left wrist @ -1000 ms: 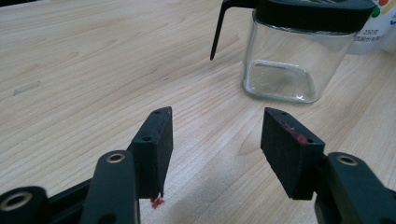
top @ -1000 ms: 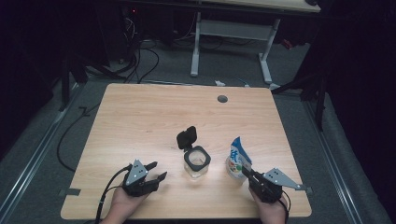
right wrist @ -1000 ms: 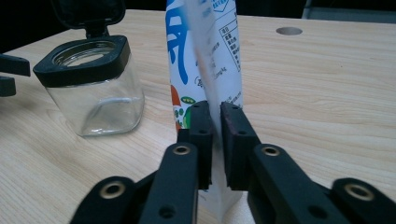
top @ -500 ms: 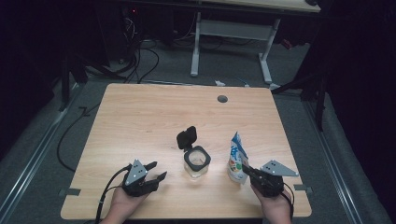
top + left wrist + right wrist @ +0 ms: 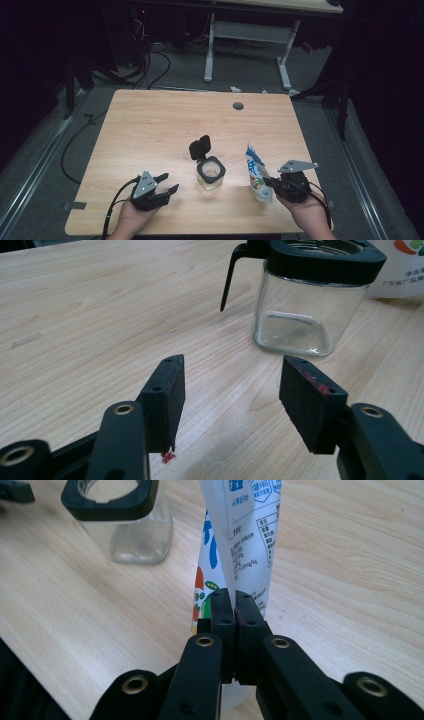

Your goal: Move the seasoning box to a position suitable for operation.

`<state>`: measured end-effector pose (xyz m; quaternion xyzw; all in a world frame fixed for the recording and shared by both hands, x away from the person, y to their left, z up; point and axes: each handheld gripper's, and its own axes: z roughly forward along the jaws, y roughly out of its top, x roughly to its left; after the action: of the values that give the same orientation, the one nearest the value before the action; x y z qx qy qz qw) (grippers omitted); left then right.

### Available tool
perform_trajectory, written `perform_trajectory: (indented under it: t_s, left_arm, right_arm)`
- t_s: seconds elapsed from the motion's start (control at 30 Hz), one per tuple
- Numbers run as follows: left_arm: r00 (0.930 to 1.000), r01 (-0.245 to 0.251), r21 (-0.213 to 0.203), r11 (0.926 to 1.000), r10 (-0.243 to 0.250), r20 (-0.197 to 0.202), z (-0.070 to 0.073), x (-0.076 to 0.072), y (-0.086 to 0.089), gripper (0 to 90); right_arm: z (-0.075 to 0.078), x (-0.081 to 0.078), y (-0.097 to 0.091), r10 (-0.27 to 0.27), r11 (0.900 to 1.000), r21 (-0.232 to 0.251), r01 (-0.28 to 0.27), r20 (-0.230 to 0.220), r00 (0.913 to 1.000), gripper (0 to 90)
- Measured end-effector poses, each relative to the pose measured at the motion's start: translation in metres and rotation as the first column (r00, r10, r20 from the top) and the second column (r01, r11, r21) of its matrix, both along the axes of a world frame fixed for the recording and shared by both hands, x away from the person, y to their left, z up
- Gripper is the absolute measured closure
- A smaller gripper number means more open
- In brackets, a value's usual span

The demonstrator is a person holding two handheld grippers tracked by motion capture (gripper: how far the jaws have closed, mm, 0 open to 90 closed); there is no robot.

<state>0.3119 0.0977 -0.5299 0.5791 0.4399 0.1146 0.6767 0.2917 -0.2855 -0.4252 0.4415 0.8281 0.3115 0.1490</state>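
Since a second ago the right claw (image 5: pixel 270 183) has closed its jaws on the pouch (image 5: pixel 256 174) and raised it; the white printed pouch now stands taller, pinched flat at its lower edge between the pads, seemingly gripped low so its top can tip. It sits at about five o'clock on the desk (image 5: pixel 165 125), just at three o'clock of the jar (image 5: pixel 210 175). That jar is clear, square-shouldered glass with a black collar and a flip lid (image 5: pixel 199 148) hinged open, likely ready for filling. At seven o'clock, the left claw (image 5: pixel 165 184) rests spread and empty on pale wood grain.
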Motion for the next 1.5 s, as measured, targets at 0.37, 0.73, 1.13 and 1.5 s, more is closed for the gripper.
perform_trajectory:
  t_s: [0.37,0.73,1.13,1.5]
  left_arm:
    - [0.9998,0.018,0.003,0.9998,-0.018,0.0,0.0,-0.002,-0.002,43.8]
    - [0.9993,0.037,0.002,0.9993,-0.037,0.006,0.001,-0.006,-0.005,43.8]
    - [0.9979,0.064,0.007,0.9979,-0.064,0.01,0.001,-0.01,-0.009,43.6]
    - [0.997,0.076,0.01,0.997,-0.077,0.01,0.0,-0.012,-0.012,43.1]
  right_arm:
    - [0.016,0.012,0.01,0.038,0.9944,-0.093,-0.051,-0.129,0.9909,89.6]
    - [0.023,0.015,0.02,0.069,0.985,-0.141,-0.099,-0.2,0.9774,89.6]
    - [0.028,0.021,0.028,0.072,0.9762,-0.175,-0.128,-0.295,0.9529,89.6]
    - [0.032,0.033,0.037,0.055,0.9662,-0.217,-0.139,-0.354,0.9335,89.6]
